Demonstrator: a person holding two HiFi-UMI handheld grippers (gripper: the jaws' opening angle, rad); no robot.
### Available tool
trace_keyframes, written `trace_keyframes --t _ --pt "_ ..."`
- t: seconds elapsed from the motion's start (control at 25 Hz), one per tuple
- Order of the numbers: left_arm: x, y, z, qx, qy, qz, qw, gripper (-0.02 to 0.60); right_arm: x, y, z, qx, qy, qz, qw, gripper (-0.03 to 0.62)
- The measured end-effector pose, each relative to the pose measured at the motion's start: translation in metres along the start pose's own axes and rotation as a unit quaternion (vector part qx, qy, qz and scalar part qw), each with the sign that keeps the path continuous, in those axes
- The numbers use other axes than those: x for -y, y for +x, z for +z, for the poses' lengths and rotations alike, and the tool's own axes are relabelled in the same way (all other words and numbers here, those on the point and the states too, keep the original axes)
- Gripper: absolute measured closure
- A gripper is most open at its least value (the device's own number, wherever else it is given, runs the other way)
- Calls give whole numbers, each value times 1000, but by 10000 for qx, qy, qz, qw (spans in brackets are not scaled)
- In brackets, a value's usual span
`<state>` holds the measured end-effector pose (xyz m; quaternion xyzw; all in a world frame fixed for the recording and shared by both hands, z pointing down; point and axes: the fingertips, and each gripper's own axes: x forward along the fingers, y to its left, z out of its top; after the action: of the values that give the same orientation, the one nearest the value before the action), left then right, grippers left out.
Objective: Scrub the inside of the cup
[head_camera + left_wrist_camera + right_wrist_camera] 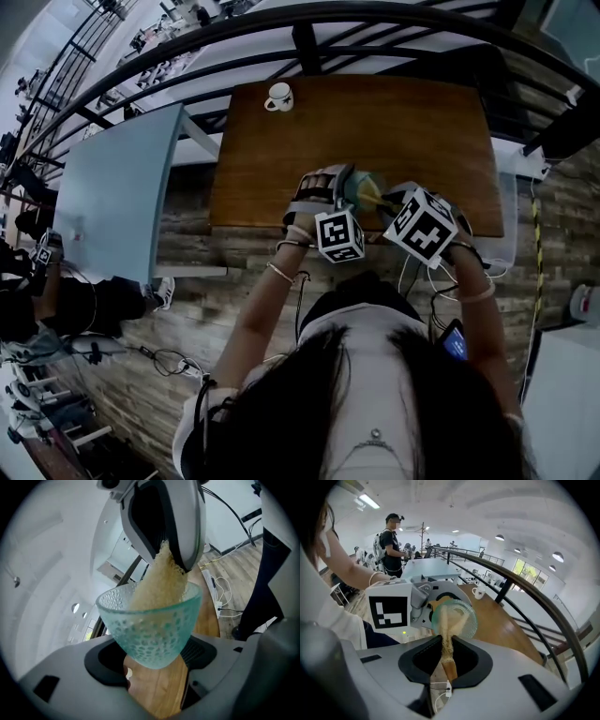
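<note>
**Desk by the railing: cup held up, scrubber inside**

Big open hall, with a dark curved railing (375, 19) running past the far side of a brown wooden desk (422, 122). One small white mug (278, 97) sits near the desk's far left corner. A pale blue table (122, 187) stands off to the left, and a plank floor (234, 281) shows below.

The person has both grippers close together over the near edge of the desk. The left gripper (152, 660) is clamped on the lower part of the cup (150, 620) (pale green glass with a bumpy dotted texture). One jaw presses on each side, so the cup is up off the desk with its mouth turned toward the right gripper.

The right gripper (446, 653) has its jaws squeezed onto a yellowish, fibrous scrub pad (449, 620), pinching it thin. The free end of the pad goes in through the cup's mouth and lies against the inner wall, which shows through the glass in the left gripper view. The right gripper's tips sit right at the rim, but it's impossible to tell whether they touch it.

Further back in the right gripper view, a person in a dark top (391, 545) stands by the railing.
</note>
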<state>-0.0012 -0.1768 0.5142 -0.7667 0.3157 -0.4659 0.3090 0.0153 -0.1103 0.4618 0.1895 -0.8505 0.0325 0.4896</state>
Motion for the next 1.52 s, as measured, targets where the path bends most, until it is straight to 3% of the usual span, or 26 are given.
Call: trace_keyframes --t 0.28,0.44,0.52,0.64,0.72,0.8,1.0,1.2,1.24,1.28,1.32,1.36,1.4,1.44,1.52 --pt "-3 -4 8 177 608 248 9977 233 2 10 -4 -149 894 370 9952 516" --pt "-6 -8 13 293 803 402 9955 235 -1 13 -3 -110 1498 707 9861 516" --pt "-7 -9 16 393 794 461 9950 235 -1 13 -3 39 2033 1016 9738 516" --pt "-13 -10 20 521 769 637 9936 235 -4 13 6 477 2976 1665 9388 516" --pt "-19 -9 19 564 732 776 9927 236 -3 10 16 886 3582 2079 9059 516" --pt "-23 -9 19 599 626 924 9919 236 -2 6 27 1392 4194 2499 8615 516" --pt "-43 -15 19 547 269 1327 9893 236 12 -15 53 2803 5455 3466 7097 516" --pt "-57 -19 24 666 94 1659 9838 236 29 -32 57 3692 6245 4070 5549 516" --pt "-58 -19 24 688 78 1670 9835 236 32 -34 57 3787 6353 4162 5290 516" --pt "-58 -20 24 706 92 1651 9837 236 33 -35 57 3829 6420 4215 5133 516" --pt "-56 -20 24 726 141 1596 9844 235 33 -35 57 3818 6435 4220 5119 516" --pt "-54 -20 24 749 213 1509 9855 236 32 -33 57 3757 6396 4171 5251 516" --pt "-52 -19 24 775 291 1397 9867 236 30 -31 56 3656 6304 4073 5504 516" --pt "-49 -19 23 802 367 1275 9879 236 29 -28 56 3516 6165 3935 5844 516" --pt "-42 -16 22 859 562 1084 9888 236 25 -22 55 3133 5763 3588 6641 516"
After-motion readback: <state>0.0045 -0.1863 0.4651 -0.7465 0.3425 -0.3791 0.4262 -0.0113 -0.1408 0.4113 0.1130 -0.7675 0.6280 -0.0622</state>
